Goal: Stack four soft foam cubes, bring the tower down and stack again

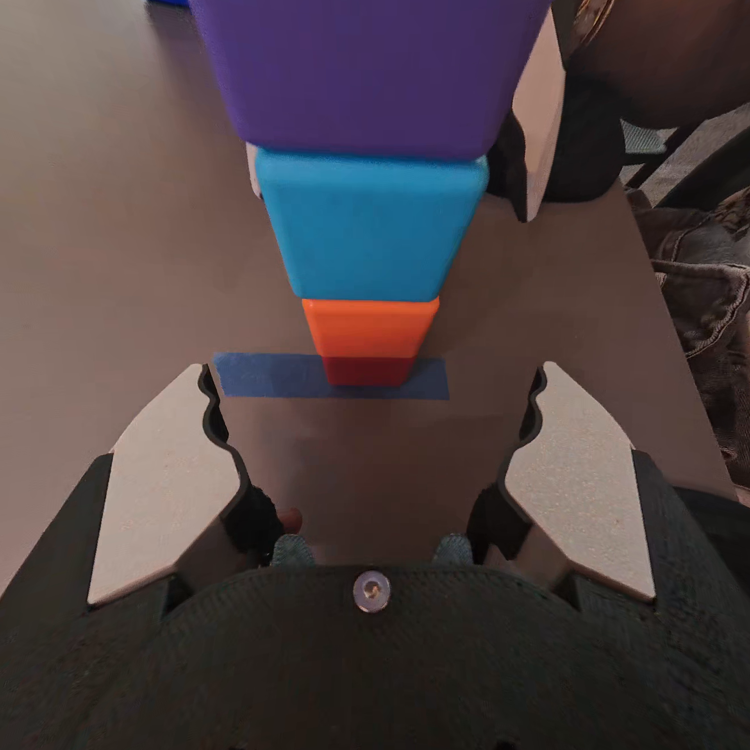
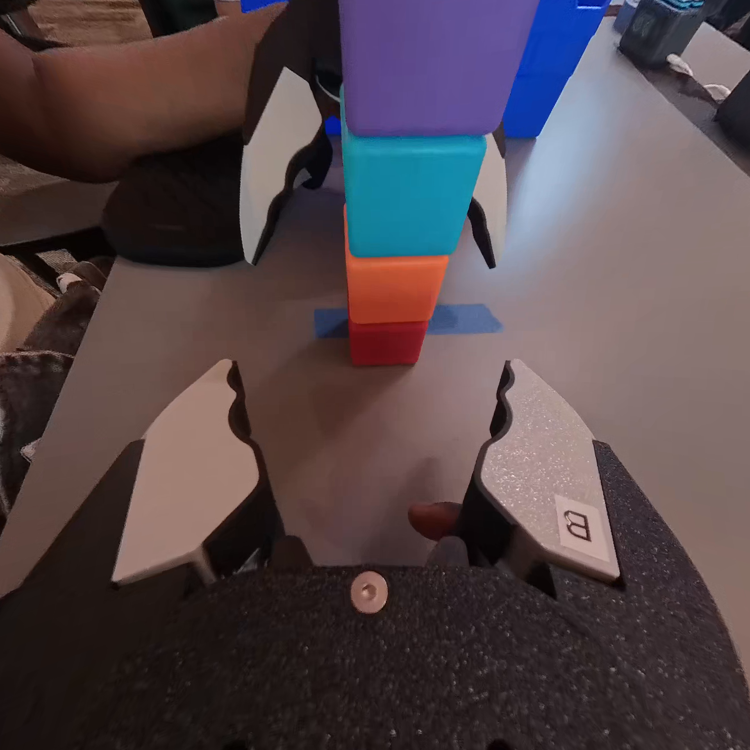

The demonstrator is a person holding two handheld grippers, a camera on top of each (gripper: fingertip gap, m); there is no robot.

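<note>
Left gripper [image 1: 371, 379] and right gripper [image 2: 369, 375], both spread wide and empty, face the tower from opposite sides. Red cube [image 2: 383, 345], orange cube [image 2: 395, 288], teal cube [image 2: 410, 195] and purple cube [image 2: 434, 65] stand stacked on blue tape [image 2: 466, 318], mid-table [image 2: 608, 324]. A blue box [image 2: 544, 73] stands behind; its contents cannot be seen.

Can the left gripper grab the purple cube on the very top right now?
Probably yes. The left gripper is open and empty, facing the tower. Nothing lies between it and the purple cube on top of the teal cube. The right gripper waits on the far side, open, touching nothing.
</note>
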